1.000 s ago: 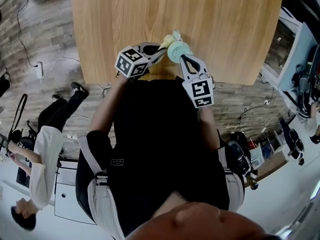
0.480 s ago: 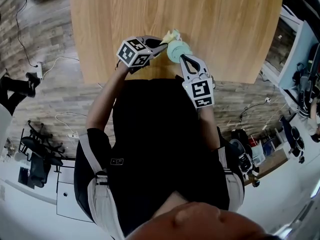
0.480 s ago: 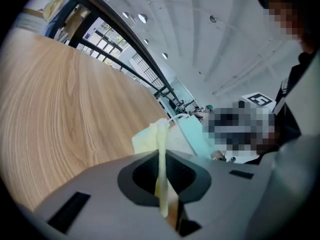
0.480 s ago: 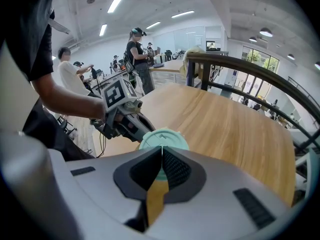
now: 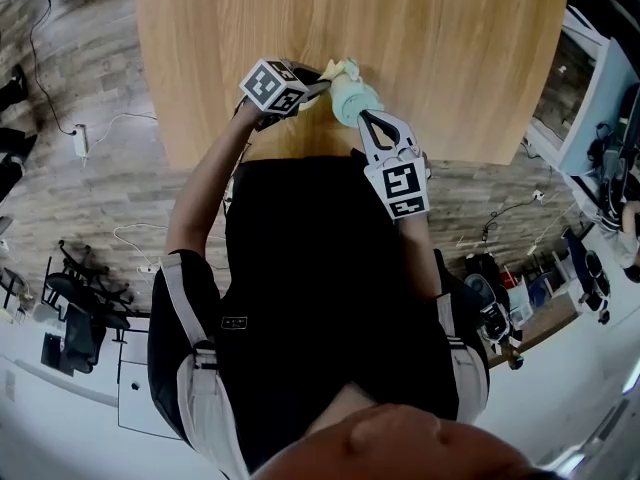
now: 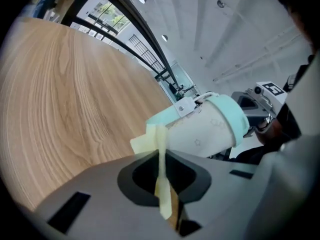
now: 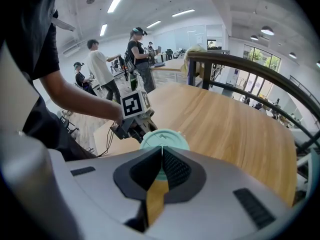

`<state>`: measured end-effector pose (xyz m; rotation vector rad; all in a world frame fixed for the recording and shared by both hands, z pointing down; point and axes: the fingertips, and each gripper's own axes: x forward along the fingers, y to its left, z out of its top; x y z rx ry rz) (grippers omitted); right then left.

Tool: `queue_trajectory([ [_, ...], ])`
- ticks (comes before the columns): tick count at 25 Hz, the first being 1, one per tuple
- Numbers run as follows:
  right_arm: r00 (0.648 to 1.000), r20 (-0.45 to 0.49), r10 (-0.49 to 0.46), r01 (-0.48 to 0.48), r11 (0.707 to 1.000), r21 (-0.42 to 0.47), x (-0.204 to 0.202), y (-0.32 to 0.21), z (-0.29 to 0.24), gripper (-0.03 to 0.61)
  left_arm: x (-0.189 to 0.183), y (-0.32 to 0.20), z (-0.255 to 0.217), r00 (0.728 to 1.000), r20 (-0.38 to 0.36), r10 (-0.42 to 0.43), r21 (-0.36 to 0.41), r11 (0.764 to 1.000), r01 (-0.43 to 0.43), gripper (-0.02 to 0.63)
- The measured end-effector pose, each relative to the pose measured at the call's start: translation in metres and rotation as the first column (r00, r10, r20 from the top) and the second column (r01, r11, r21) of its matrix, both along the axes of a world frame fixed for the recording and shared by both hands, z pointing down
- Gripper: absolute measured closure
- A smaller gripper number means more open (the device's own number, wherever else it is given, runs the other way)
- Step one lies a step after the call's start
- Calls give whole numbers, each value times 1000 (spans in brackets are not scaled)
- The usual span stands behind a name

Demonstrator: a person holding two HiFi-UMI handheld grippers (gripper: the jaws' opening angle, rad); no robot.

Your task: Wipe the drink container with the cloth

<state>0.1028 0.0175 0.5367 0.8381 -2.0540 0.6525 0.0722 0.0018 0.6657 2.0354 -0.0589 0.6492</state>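
- Swinging away from the person and further over the desk (image 5: 440, 48), the left tool (image 5: 316, 80) now sits higher in the head view than it did a second ago, and its marker cube (image 5: 272, 86) has turned with it.
- Its jaws are closed on the yellow cloth (image 6: 161, 184). A thin fold runs up between them, and a loose flap lies against the side of the drink container (image 6: 207, 131).
- The right tool (image 5: 366, 120) has hardly moved in that time. Its jaws are drawn together to a thin line at the rim of the mint lid (image 7: 165, 139), which they seem to pinch.
- The drink container is held off the desk and tipped onto its side. It lies between the two tools near the desk's near edge, with its lid towards the right tool.
- My reading is that the left tool's shift is a wiping stroke. The cloth travels along the container's wall while the other tool keeps the container steady.
- The wipe looks to be under way, not finished, since only the side facing the left tool shows any contact with the cloth.
- If the pinch at the lid is as slight as it looks, a harder push from the cloth could twist the container loose.
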Motion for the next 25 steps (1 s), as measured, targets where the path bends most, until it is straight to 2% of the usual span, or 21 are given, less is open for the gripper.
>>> queue_trajectory([
  [3, 1000, -2, -4, 4, 1000, 1, -1, 1, 0, 546, -1, -1, -1, 999, 9, 42, 18, 999, -42, 580],
  [9, 1000, 1, -6, 6, 1000, 2, -1, 2, 0, 546, 1, -3, -40, 993, -35, 116, 73, 991, -113, 580],
  [16, 1000, 3, -10, 10, 1000, 3, -2, 1, 1, 546, -2, -10, -82, 968, -25, 250, 204, 949, -240, 580],
  [21, 1000, 1, -14, 14, 1000, 5, -2, 2, 1, 546, 3, -11, -74, 951, 0, 310, 210, 930, -303, 580],
  [25, 1000, 4, -14, 14, 1000, -2, -3, 4, -1, 546, 7, -12, -55, 945, 24, 328, 177, 928, -326, 580],
])
